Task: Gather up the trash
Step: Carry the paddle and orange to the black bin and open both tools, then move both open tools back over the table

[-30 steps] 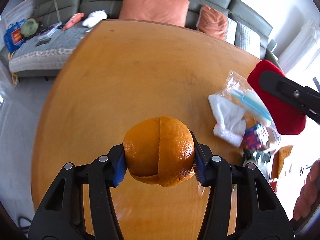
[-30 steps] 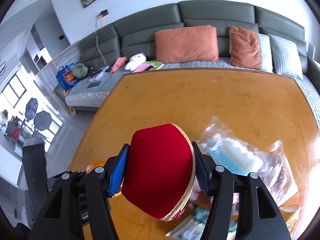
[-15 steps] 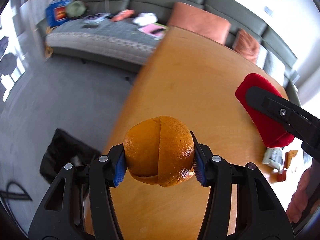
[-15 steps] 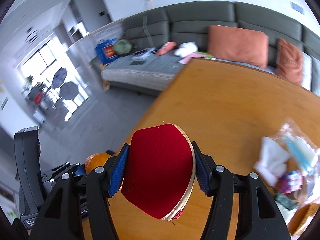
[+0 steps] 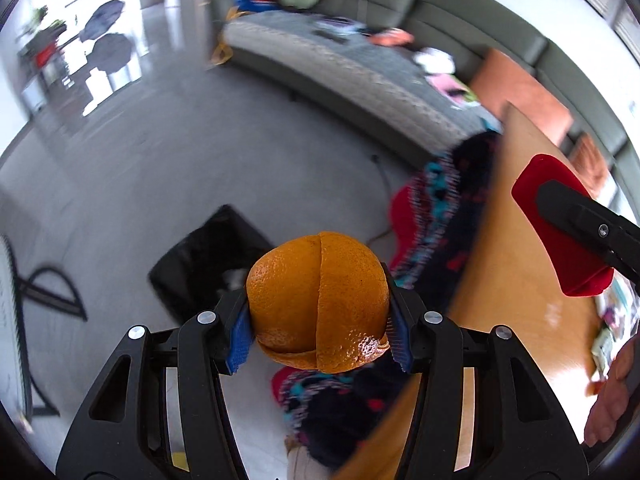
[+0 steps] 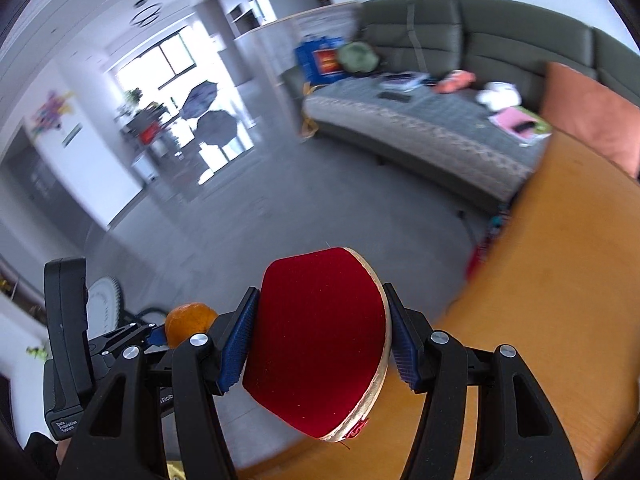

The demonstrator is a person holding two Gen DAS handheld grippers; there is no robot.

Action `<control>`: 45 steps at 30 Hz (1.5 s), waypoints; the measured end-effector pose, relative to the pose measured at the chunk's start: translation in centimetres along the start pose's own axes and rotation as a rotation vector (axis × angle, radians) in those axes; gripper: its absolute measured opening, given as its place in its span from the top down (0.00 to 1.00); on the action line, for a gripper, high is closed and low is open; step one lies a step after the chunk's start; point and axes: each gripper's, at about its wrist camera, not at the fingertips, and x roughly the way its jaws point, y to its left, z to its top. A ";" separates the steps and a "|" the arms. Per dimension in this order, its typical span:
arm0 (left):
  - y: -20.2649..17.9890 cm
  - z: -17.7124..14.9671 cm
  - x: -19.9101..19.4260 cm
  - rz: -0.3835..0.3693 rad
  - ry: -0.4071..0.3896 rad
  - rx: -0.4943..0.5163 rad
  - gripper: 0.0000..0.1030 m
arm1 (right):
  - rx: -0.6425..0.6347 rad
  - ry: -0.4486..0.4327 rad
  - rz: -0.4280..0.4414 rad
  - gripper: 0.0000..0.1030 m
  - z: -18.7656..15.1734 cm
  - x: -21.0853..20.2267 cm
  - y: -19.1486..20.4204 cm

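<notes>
Both grippers loaded, both off the table edge. The left gripper (image 5: 318, 330) is clamped on a rounded piece of orange citrus peel with a seam down its middle (image 5: 318, 302), blue pads pressed against either side; it hangs above grey floor, with an open black bag or bin (image 5: 208, 256) below and just ahead in the left wrist view (blurred, contents unreadable, a pale scrap may lie inside). The right gripper (image 6: 318, 346) grips a broken red-faced paddle piece with a pale wooden edge (image 6: 316, 340), held upright between its blue pads; it sits over the rim of the round orange-brown wooden table (image 6: 560, 280), so nearer the table than the left one. From the left view the red piece (image 5: 560, 236) shows over the table's left margin. A dark patterned cloth (image 5: 448, 216) hangs at the table edge, motion-smeared. Progress, by my reading: two items picked up, neither yet dropped. More small clutter (image 5: 614, 316) shows at the far right of the table, too blurred to name, so further collecting likely remains. Next step looks like releasing the peel over the black receptacle, then the red piece.
</notes>
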 end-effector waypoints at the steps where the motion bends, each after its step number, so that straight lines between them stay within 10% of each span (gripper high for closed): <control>1: 1.2 0.1 -0.1 0.014 -0.001 -0.018 0.48 | -0.013 0.010 0.012 0.40 0.4 0.9 1.1; 12: 10.8 0.4 0.6 0.133 0.006 -0.184 0.46 | -0.171 0.095 0.094 0.38 3.7 8.1 10.2; 15: 12.3 1.0 1.2 0.191 0.015 -0.220 0.05 | -0.201 0.095 0.083 0.29 4.2 9.0 11.7; 26: 14.3 1.0 0.0 0.204 -0.015 -0.290 0.05 | -0.196 0.102 0.116 0.27 3.5 8.8 12.4; 45: 1.0 2.0 -2.8 0.043 -0.074 -0.037 0.05 | -0.041 -0.067 -0.020 0.27 2.2 -4.1 2.7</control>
